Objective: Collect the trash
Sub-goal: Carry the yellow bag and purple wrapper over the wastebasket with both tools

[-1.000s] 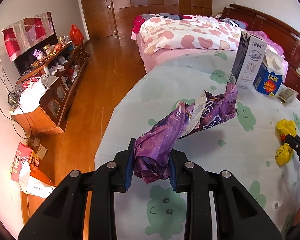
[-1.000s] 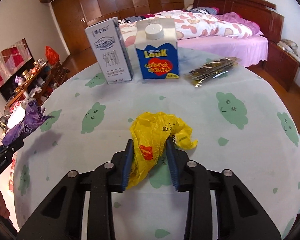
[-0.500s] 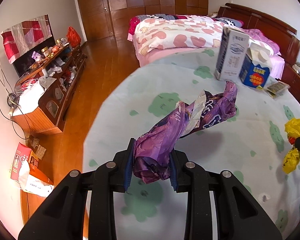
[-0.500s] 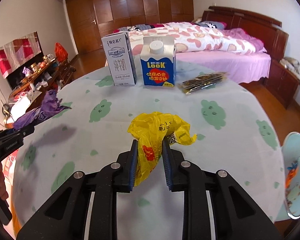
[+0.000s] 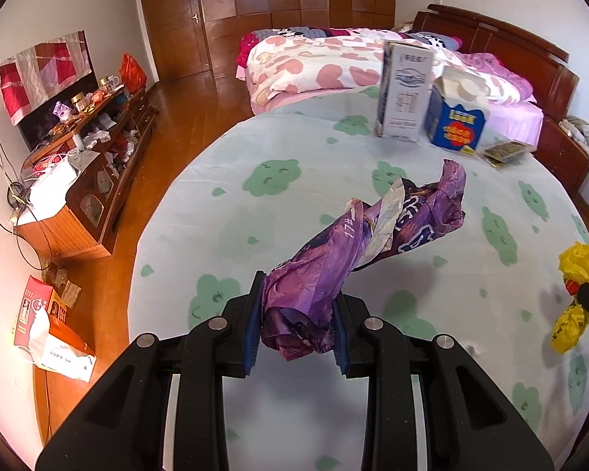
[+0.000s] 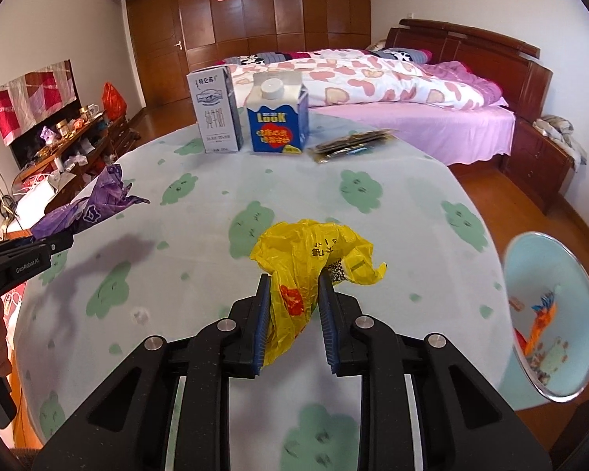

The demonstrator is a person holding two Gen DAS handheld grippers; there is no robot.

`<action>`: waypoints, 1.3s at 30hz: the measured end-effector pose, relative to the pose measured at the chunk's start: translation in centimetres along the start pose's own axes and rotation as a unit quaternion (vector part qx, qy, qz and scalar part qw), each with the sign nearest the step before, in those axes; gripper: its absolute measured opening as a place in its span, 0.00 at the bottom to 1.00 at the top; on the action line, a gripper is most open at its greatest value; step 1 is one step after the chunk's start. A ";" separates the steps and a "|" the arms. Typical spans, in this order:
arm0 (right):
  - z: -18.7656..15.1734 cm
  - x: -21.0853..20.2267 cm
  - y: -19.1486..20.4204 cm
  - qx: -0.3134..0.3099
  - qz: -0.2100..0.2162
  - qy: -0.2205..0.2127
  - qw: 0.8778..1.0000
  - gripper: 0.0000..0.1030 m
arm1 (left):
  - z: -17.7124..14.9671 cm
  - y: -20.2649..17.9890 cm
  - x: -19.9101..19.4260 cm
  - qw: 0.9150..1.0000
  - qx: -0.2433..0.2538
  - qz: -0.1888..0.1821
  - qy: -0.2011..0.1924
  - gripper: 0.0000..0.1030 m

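Meanwhile, each hand-held gripper is carrying trash above the table point(image 6: 373, 165): left hand-held gripper point(image 5: 297, 327) clamping the purple wrapper point(image 5: 373, 235), right hand-held gripper point(image 6: 294, 320) clamping the yellow bag point(image 6: 314, 251); next, likely reaching the bin point(image 6: 546, 314) and releasing.

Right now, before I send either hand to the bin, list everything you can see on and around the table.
purple wrapper: 1, purple, clamped in left gripper above the table
yellow bag: 1, yellow, clamped in right gripper above the table
milk carton: 1, grey-white, upright at far side of table
blue carton: 1, blue and white, upright right of the milk carton
dark packet: 1, dark, flat, right of the blue carton
table: 1, pale green cloth with green blobs
bin: 1, light blue, beside the table's right edge, some litter inside
left gripper: 1, black, shut on purple wrapper
right gripper: 1, black, shut on yellow bag
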State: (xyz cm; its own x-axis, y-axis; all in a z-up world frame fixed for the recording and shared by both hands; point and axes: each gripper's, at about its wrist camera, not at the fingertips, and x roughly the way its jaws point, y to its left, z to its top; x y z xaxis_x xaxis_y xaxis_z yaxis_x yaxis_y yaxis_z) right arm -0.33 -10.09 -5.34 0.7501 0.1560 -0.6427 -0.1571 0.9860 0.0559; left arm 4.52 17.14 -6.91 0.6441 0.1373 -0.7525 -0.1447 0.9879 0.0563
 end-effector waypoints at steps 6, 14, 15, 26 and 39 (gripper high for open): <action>-1.3 -1.7 -1.3 -0.001 -0.007 -0.006 1.000 0.24 | -1.1 -1.6 -1.4 1.000 0.010 -0.008 -0.003 0.29; -2.8 -3.9 -2.8 -0.003 -0.014 -0.013 1.000 0.24 | -2.7 -3.8 -2.9 0.999 0.024 -0.022 -0.002 0.29; -3.0 -4.1 -3.0 -0.005 -0.015 -0.014 1.000 0.24 | -2.9 -4.1 -3.0 0.999 0.026 -0.024 -0.001 0.29; -4.5 -6.1 -5.4 -0.005 -0.032 -0.016 0.999 0.24 | -4.7 -6.6 -4.5 0.998 0.049 -0.039 0.001 0.29; -5.9 -8.0 -7.3 -0.001 -0.046 -0.023 0.999 0.24 | -5.7 -9.6 -6.1 0.995 0.077 -0.058 -0.006 0.29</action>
State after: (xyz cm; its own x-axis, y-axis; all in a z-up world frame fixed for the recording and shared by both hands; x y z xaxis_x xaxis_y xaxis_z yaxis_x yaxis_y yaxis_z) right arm -8.98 -18.92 -5.08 0.7896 0.0666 -0.6100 -0.0865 0.9962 -0.0032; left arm -2.31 6.40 -6.59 0.6588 0.0213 -0.7521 0.0476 0.9964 0.0699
